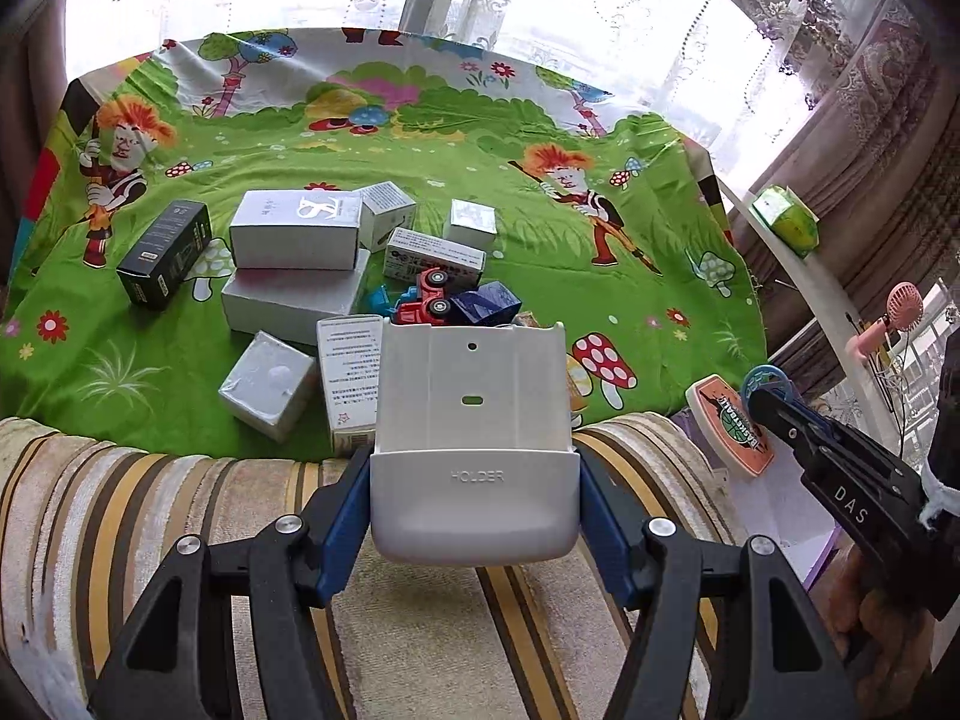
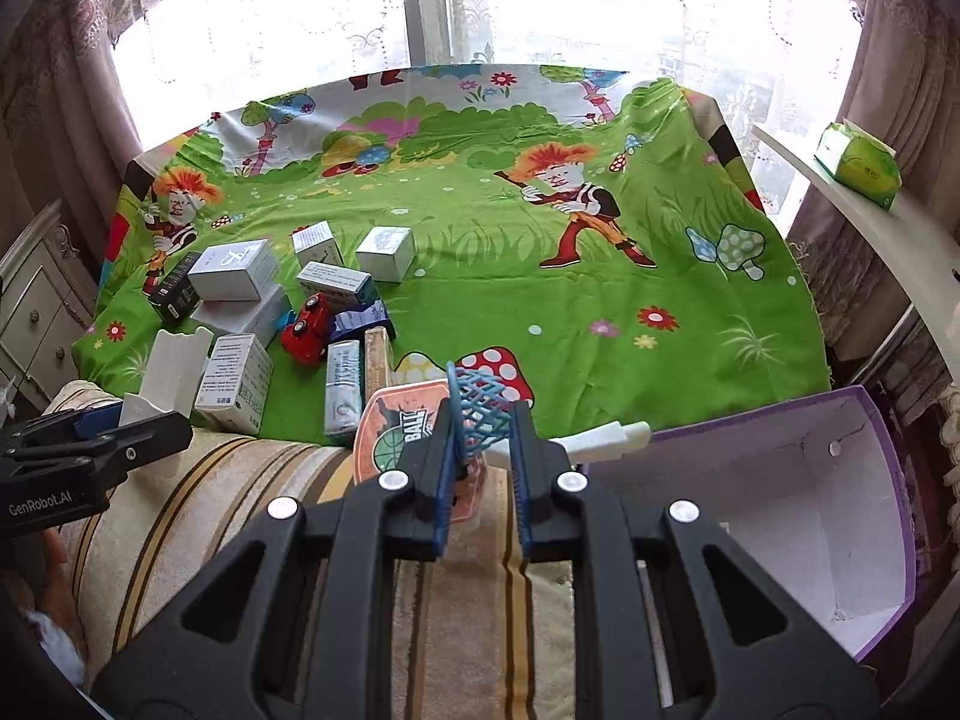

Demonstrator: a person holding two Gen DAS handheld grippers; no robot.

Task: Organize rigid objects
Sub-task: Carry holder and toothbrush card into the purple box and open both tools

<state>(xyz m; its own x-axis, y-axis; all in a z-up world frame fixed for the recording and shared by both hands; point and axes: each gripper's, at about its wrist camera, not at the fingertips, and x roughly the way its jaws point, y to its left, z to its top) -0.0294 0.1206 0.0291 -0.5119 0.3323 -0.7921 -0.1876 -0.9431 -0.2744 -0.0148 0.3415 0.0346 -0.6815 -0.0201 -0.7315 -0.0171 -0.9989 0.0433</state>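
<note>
My left gripper [image 1: 474,459] is shut on a white plastic holder [image 1: 474,396], its blue pads pressing both sides. The holder hangs above a striped cushion [image 1: 120,510]. The right wrist view shows that gripper [image 2: 120,444] and the holder [image 2: 174,366] at the left. My right gripper [image 2: 483,414] is shut on a toy basketball hoop [image 2: 480,396] with a blue net and an orange backboard [image 2: 396,426]. In the left wrist view the hoop [image 1: 729,420] and the right gripper [image 1: 762,402] show at the right. Silver boxes [image 1: 294,228], a black box [image 1: 165,252] and a red toy truck [image 1: 429,300] lie on the green cloth [image 1: 540,276].
An open purple box with a white inside [image 2: 780,510] stands to the right of the right gripper. A curved white shelf [image 2: 870,222] carries a green tissue pack [image 2: 858,165]. A pink hand fan [image 1: 900,306] stands at the far right. A white dresser [image 2: 36,312] is at the left.
</note>
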